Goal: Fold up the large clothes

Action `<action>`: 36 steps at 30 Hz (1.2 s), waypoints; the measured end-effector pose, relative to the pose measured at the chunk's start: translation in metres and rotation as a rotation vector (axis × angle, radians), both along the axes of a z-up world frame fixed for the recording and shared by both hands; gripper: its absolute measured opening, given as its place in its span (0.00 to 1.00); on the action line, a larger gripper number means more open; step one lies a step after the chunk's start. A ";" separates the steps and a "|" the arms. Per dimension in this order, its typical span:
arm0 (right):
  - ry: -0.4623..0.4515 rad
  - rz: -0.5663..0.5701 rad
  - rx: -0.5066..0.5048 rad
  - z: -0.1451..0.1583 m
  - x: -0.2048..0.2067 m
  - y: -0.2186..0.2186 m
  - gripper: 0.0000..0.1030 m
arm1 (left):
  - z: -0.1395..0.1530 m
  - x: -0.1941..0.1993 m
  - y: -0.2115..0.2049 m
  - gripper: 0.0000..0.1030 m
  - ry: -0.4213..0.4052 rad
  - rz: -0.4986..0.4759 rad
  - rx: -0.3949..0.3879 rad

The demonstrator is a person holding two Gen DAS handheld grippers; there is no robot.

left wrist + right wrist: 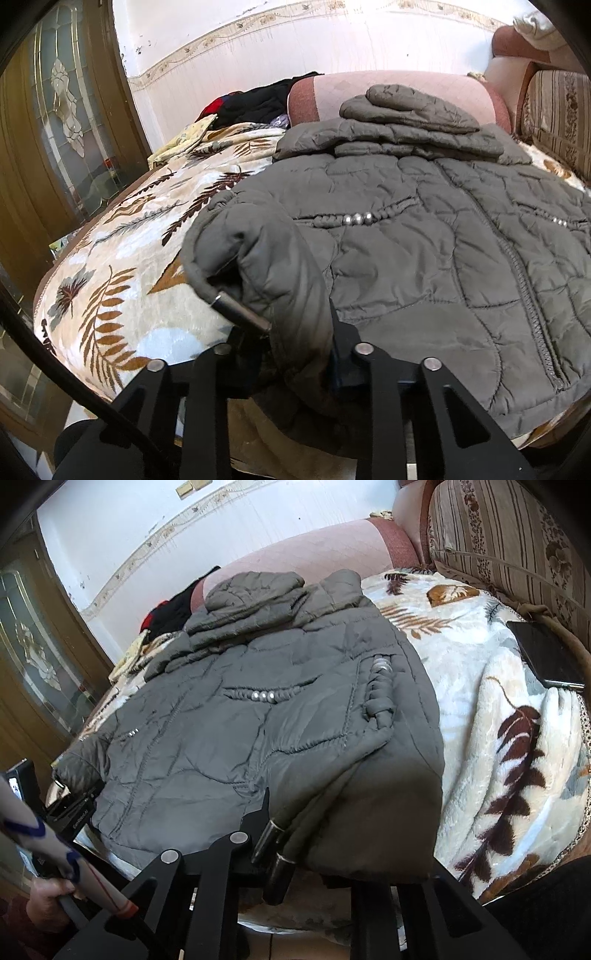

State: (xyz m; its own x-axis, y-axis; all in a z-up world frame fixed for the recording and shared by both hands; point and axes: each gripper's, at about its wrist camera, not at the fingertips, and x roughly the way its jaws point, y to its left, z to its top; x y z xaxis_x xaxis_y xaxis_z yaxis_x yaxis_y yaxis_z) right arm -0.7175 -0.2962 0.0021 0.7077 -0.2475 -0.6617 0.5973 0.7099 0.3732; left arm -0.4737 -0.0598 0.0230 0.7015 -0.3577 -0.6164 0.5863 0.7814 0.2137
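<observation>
Spread over the sofa is a cream plush blanket with brown leaf print, and on it lies the grey quilted padded jacket, hem toward me. I have my left gripper clenched on its left hem corner and my right gripper clenched on the right one. I judge the slick, puffy fabric may slip free on lifting, and the dangling drawstring toggles could snag.

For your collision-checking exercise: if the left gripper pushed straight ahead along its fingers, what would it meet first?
The left gripper already grips the grey jacket at its hem corner; ahead lies more jacket, probably bunching first.
</observation>
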 end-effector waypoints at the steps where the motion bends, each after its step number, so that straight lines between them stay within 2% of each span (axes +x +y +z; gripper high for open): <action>1: -0.011 0.001 -0.007 0.004 -0.002 0.000 0.17 | 0.004 -0.001 0.001 0.21 -0.004 -0.008 -0.007; 11: -0.112 0.018 -0.076 0.054 -0.017 0.000 0.14 | 0.050 -0.007 0.004 0.17 -0.027 -0.052 -0.091; 23: -0.240 0.031 -0.164 0.140 0.004 -0.032 0.13 | 0.141 0.027 -0.033 0.17 -0.122 -0.111 -0.186; 30: -0.295 0.012 -0.204 0.203 0.055 -0.084 0.13 | 0.210 0.077 -0.089 0.18 -0.135 -0.136 -0.243; 33: -0.306 -0.015 -0.198 0.227 0.092 -0.122 0.13 | 0.236 0.111 -0.129 0.21 -0.129 -0.144 -0.261; 36: -0.302 -0.049 -0.172 0.241 0.135 -0.167 0.13 | 0.252 0.156 -0.176 0.27 -0.106 -0.141 -0.261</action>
State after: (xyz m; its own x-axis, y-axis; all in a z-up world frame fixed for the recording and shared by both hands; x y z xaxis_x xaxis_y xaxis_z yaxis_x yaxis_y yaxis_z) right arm -0.5820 -0.4637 0.2433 0.8495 -0.3758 -0.3702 0.5133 0.7508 0.4158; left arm -0.3177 -0.2362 0.2751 0.6895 -0.5922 -0.4171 0.6776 0.7308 0.0826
